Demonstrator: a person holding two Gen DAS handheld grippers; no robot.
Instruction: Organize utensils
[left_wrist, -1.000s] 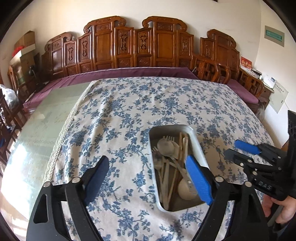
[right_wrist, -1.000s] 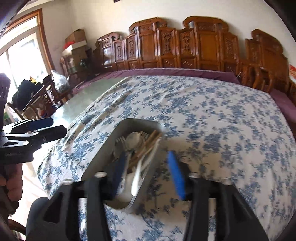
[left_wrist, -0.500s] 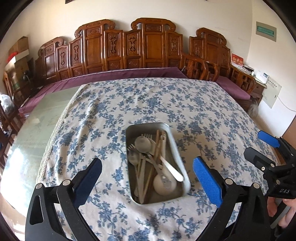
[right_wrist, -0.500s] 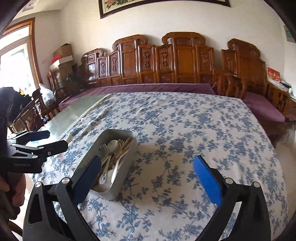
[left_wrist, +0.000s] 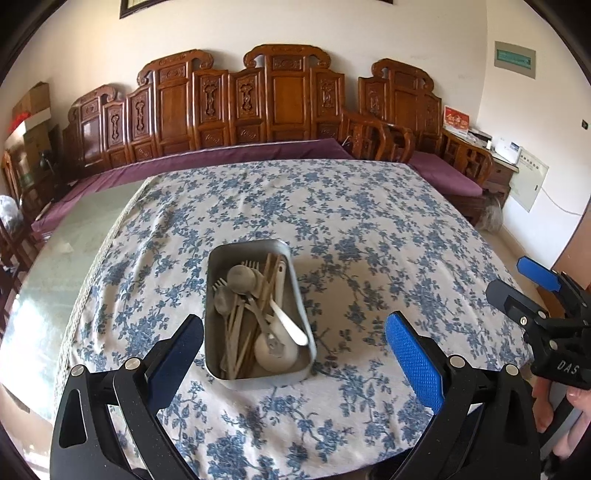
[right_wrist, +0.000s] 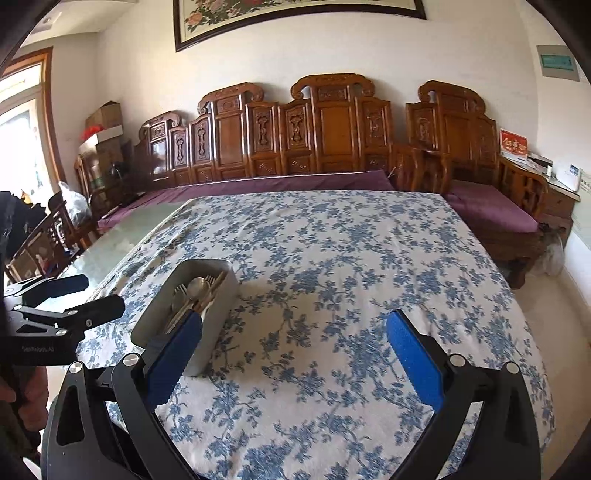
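A grey metal tray (left_wrist: 306, 328) sits on the blue-flowered tablecloth (left_wrist: 369, 229) near the front edge. It holds several utensils (left_wrist: 255, 314): metal spoons, forks, wooden chopsticks and a white spoon. My left gripper (left_wrist: 293, 341) is open and empty, held back above the tray's near end. My right gripper (right_wrist: 293, 341) is open and empty over bare cloth to the right of the tray (right_wrist: 218, 310). Each gripper shows at the edge of the other's view, the right gripper (left_wrist: 517, 282) and the left gripper (right_wrist: 99, 297).
Carved wooden benches (left_wrist: 280, 107) with purple cushions line the far wall. A bare glass tabletop strip (left_wrist: 62, 258) lies left of the cloth. Chairs and boxes (right_wrist: 99, 125) stand at far left. A side cabinet (left_wrist: 509, 173) is at right.
Both grippers have pulled back and up from the tray. The right gripper's jaws, close by the tray a second ago, have opened wide and moved right. The tray and utensils stay put.
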